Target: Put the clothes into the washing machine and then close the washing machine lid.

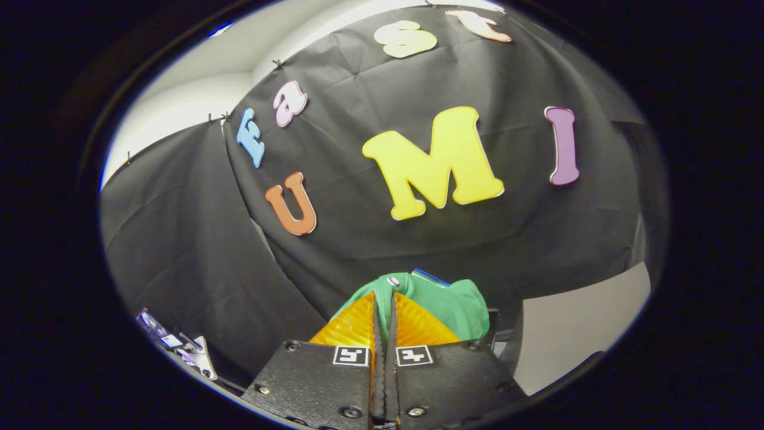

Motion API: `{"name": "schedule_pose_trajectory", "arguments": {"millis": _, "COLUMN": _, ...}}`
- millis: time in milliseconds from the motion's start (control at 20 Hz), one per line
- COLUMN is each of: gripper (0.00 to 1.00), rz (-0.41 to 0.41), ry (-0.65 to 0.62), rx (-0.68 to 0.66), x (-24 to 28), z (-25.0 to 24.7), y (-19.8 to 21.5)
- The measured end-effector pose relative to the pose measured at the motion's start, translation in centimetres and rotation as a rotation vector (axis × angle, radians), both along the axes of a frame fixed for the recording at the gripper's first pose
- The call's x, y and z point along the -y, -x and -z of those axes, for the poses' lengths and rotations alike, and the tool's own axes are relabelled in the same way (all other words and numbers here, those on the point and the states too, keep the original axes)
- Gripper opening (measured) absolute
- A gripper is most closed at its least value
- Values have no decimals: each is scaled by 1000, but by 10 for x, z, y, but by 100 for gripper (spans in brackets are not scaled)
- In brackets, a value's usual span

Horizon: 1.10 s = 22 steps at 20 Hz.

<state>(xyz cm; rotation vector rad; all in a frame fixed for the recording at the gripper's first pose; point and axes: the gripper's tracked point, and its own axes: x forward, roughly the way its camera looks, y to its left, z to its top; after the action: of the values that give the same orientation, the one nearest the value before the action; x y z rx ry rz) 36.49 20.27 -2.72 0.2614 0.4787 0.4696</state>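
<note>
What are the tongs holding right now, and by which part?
The tongs are shut on the green garment, pinching a fold of its fabric near a small snap; the rest bunches just beyond the fingertips.

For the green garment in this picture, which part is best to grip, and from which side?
The gripper is already shut on the green garment, pinching a gathered fold at its near edge, by a small snap. That suits soft cloth: a bunched fold, approached straight on from the near side. The rest bunches beyond the jaws, so keeping this hold seems sensible.
</note>
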Motion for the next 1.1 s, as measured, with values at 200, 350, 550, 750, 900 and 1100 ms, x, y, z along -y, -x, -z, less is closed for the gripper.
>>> {"name": "schedule_pose_trajectory", "arguments": {"millis": 200, "gripper": 4, "rz": -17, "ry": 21, "rx": -25, "x": -25, "z": 29, "y": -7}}
{"name": "schedule_pose_trajectory", "arguments": {"millis": 350, "gripper": 4, "rz": -10, "ry": 46, "rx": -71, "x": -34, "z": 67, "y": -16}}
{"name": "schedule_pose_trajectory", "arguments": {"millis": 550, "gripper": 4, "rz": -3, "ry": 61, "rx": -157, "x": -45, "z": 118, "y": -21}}
{"name": "schedule_pose_trajectory", "arguments": {"millis": 750, "gripper": 4, "rz": 13, "ry": 74, "rx": -226, "x": -59, "z": 165, "y": -27}}
{"name": "schedule_pose_trajectory", "arguments": {"millis": 900, "gripper": 4, "rz": 53, "ry": 76, "rx": -284, "x": -66, "z": 202, "y": -30}}
{"name": "schedule_pose_trajectory", "arguments": {"millis": 1100, "gripper": 4, "rz": 81, "ry": 132, "rx": -315, "x": -71, "z": 253, "y": -30}}
